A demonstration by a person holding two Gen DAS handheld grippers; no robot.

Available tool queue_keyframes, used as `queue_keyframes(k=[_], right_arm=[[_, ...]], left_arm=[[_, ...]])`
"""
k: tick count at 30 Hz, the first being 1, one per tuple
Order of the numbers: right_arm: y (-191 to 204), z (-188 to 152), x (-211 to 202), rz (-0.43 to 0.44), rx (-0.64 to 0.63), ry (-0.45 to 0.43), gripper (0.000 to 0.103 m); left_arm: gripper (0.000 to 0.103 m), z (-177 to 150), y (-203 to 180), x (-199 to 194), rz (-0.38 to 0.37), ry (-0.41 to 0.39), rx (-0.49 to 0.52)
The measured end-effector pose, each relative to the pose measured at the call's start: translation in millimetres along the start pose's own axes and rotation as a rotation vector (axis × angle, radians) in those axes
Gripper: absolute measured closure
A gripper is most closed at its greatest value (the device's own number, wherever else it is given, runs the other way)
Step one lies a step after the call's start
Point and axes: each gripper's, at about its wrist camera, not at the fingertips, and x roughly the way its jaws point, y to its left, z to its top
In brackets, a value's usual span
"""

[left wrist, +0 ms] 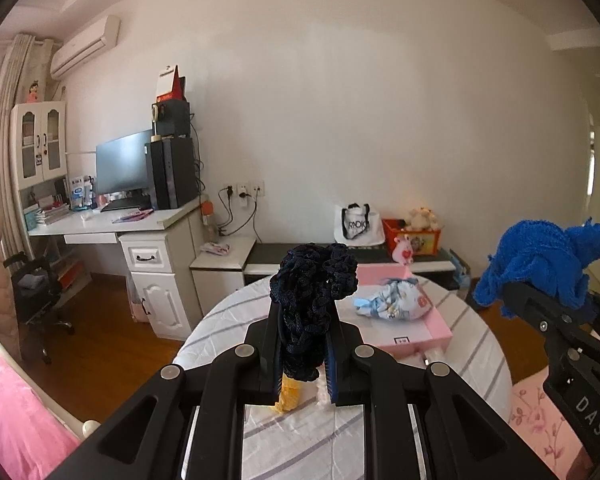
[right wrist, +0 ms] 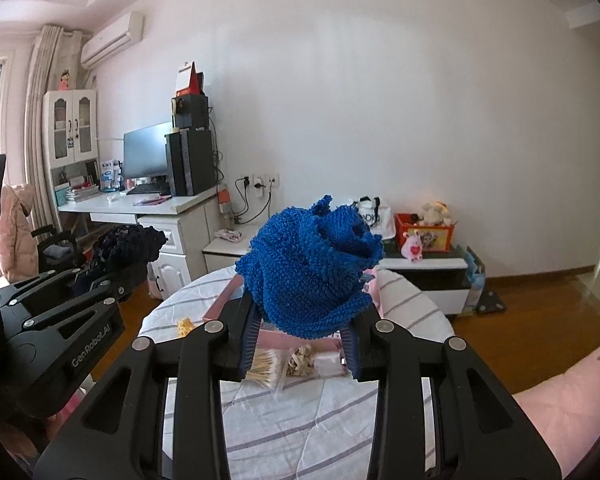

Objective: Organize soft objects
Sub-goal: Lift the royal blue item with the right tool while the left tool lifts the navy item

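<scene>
The dark navy knit piece (left wrist: 312,304) is clamped between the closed jaws of the left gripper (left wrist: 305,354), bunching up above its fingertips. The bright blue knit piece (right wrist: 310,274) is pinched the same way by the right gripper (right wrist: 300,344), bulging over its tips. Below and ahead of both lies a round table (left wrist: 476,344) with a striped cloth, bearing a pink box (left wrist: 416,332) that holds a patterned cloth bundle (left wrist: 396,300). Beyond stands a low cabinet (left wrist: 340,256).

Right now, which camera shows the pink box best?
The left wrist view: the pink box lies open to sight with a bundle inside. In the right wrist view the blue knit hides most of it.
</scene>
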Motion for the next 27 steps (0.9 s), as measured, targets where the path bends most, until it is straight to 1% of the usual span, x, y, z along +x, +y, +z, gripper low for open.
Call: queue_keyframes(k=[9,19,27], right_arm=[[1,-2,1,0.002,-0.005,-0.002,0.071],[0,-2,7,-0.014,-0.001,0.01,0.07],[-1,-1,11,-0.01,0.002,0.017,0.07]], left_arm=[[0.09,-9,-2,1,0.001,-0.004,-0.007],[0.09,-7,-6,8,-0.003,0.005,-0.001],[0.09,-4,-4,16,0.0,0.01,-0.002]])
